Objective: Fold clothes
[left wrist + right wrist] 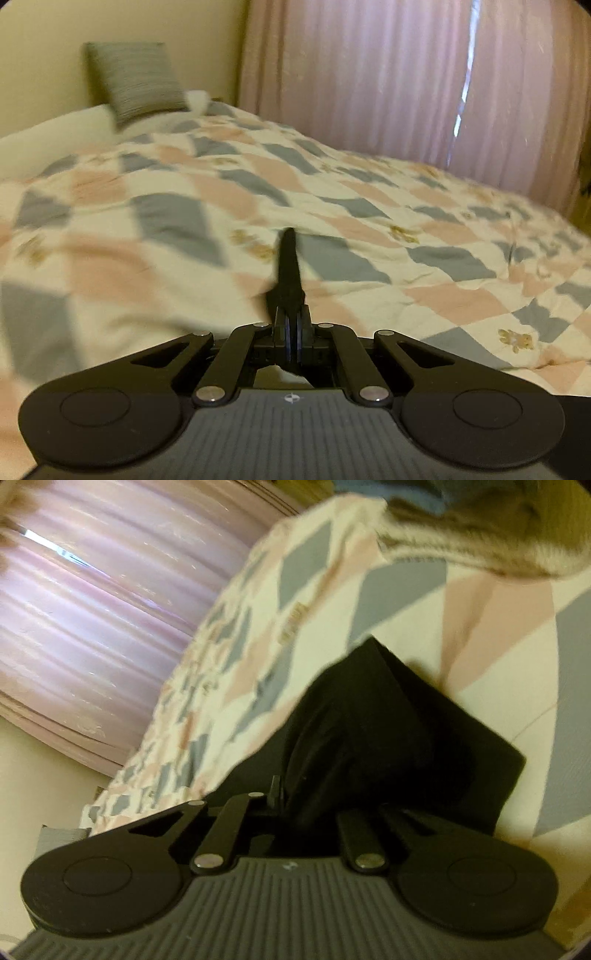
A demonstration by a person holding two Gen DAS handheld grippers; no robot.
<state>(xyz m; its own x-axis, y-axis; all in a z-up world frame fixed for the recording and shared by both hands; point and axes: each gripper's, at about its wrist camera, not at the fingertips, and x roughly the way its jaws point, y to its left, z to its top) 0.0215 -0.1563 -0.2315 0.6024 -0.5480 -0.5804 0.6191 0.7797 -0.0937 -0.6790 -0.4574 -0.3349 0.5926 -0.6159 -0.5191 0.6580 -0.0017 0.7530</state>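
Note:
My left gripper is shut, its two black fingers pressed together and pointing out over the bed; I cannot see any cloth between them. In the right wrist view, my right gripper is shut on a black garment, which drapes over the fingers and hides them. The garment hangs in folds in front of the camera above the quilt. The same patchwork quilt covers the bed in the left wrist view.
A grey striped cushion and a white pillow lie at the bed's head. Pink curtains hang behind the bed. A furry beige thing lies on the quilt at the top right of the right wrist view.

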